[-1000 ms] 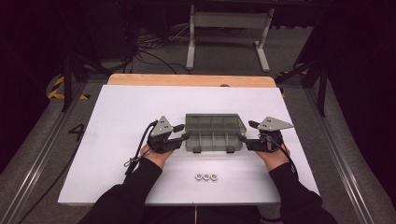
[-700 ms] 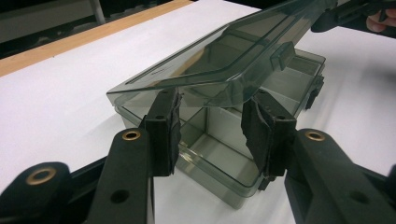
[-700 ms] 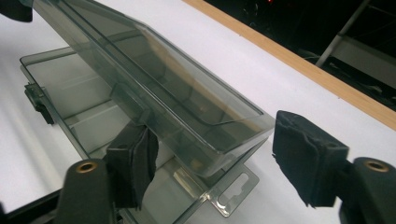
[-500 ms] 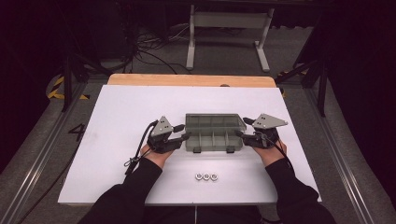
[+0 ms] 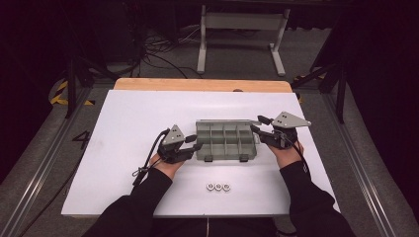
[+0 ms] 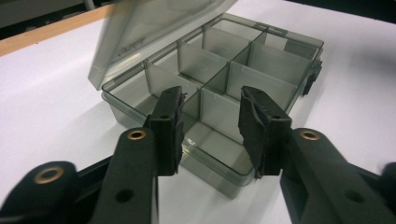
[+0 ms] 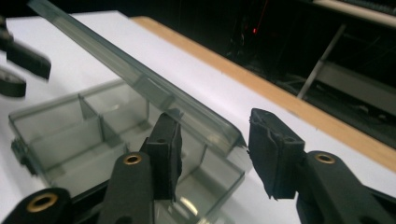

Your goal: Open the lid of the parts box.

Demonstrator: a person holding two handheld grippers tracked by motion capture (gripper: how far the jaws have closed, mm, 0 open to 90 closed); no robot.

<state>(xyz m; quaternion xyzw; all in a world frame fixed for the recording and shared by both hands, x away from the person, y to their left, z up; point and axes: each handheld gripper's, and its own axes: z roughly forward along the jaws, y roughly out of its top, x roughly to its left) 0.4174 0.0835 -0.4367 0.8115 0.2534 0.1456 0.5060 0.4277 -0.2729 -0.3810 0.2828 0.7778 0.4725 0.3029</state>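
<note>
Two hands flank my organizer box (image 5: 226, 140): left gripper (image 5: 193, 143) released at its end, right gripper (image 5: 256, 125) released astride its raised lid (image 7: 140, 77).

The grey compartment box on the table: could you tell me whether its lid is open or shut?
Open. The compartment box has its clear lid raised and tilted, and the dividers underneath are uncovered.

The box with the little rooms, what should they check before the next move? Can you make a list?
1. Lid up: ok, raised and tilted.
2. Box flat on the table: ok.
3. Compartments free: ok, nothing visible in them.
4. Left gripper open: ok, at the box's near end.
5. Right gripper open: ok, lid's edge between its jaws.
6. Three nuts within reach: ok, lying in front of the box.
</note>
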